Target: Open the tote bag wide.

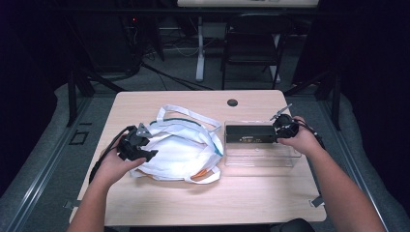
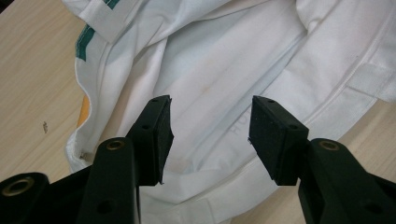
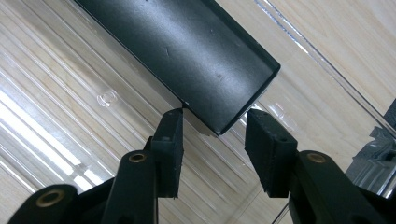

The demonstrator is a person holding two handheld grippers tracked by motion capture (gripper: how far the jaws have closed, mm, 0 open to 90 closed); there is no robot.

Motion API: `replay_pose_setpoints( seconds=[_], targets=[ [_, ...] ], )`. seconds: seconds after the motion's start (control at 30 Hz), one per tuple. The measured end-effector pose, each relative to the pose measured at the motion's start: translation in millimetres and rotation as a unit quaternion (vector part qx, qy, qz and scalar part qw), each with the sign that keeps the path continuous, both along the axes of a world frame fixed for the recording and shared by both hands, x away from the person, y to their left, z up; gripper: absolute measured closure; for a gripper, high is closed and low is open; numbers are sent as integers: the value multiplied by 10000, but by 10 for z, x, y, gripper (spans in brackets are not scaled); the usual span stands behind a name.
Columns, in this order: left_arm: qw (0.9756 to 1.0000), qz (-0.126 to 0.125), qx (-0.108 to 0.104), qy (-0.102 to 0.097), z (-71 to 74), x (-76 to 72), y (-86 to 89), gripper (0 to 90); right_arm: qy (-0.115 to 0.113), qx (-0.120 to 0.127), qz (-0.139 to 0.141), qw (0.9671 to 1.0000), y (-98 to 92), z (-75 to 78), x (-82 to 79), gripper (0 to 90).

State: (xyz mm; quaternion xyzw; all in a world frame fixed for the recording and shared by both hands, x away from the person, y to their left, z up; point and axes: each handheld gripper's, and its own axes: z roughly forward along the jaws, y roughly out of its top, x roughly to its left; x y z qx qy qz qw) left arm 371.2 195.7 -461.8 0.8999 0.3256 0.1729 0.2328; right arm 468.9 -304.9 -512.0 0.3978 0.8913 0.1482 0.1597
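Note:
A white cloth bag [image 1: 179, 150] with green trim and long straps lies crumpled on the left half of the wooden table [image 1: 212, 198]. My left gripper [image 1: 151, 153] rests at the bag's left edge. In the left gripper view its jaws [image 2: 210, 140] stand open just above the white cloth [image 2: 224, 70], with nothing pinched. To the right, a long black box [image 1: 249, 134] lies in a clear plastic tray [image 1: 256, 158]. My right gripper [image 1: 279, 133] is at the box's right end. Its jaws [image 3: 212, 135] are open around the corner of the box [image 3: 187, 46], and its pads do not press on it.
Something orange [image 1: 203, 175] peeks from under the bag's near edge. A round cable hole [image 1: 232, 102] sits near the table's far edge. A dark chair [image 1: 254, 43] and a white desk leg [image 1: 199, 48] stand beyond the table.

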Motion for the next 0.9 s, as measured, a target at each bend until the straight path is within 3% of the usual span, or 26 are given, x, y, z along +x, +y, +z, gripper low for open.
replay_pose_setpoints(
  seconds=[0.2,0.23,0.37,0.43,0.47,0.53,0.63,0.73,0.9],
  targets=[
    [10000,17,10,-15,5,-2,18,491,-14,148,-26,9999,-1,-9,-5,564],
    [10000,28,-3,-12,4,-3,20,491,2,27,3,10000,-3,8,-3,562],
    [10000,19,-22,1,11,-5,27,491,-2,154,-29,9999,-3,10,-14,556],
    [10000,30,-11,-25,15,-7,29,490,15,59,-11,10000,-5,34,-18,556],
    [10000,22,-8,-21,18,-8,30,491,-18,174,-50,9998,2,26,-26,555],
    [10000,33,-9,-22,22,-10,33,491,34,60,3,10000,-2,57,-30,556],
    [10000,35,-17,-23,26,-15,33,491,79,120,57,9999,1,89,-42,558],
    [10000,40,-12,-33,38,-19,34,491,-16,233,-12,9997,27,115,-76,559],
    [10000,18,-30,-34,56,-18,28,491,-6,194,54,9998,77,208,-138,574]
  ],
)
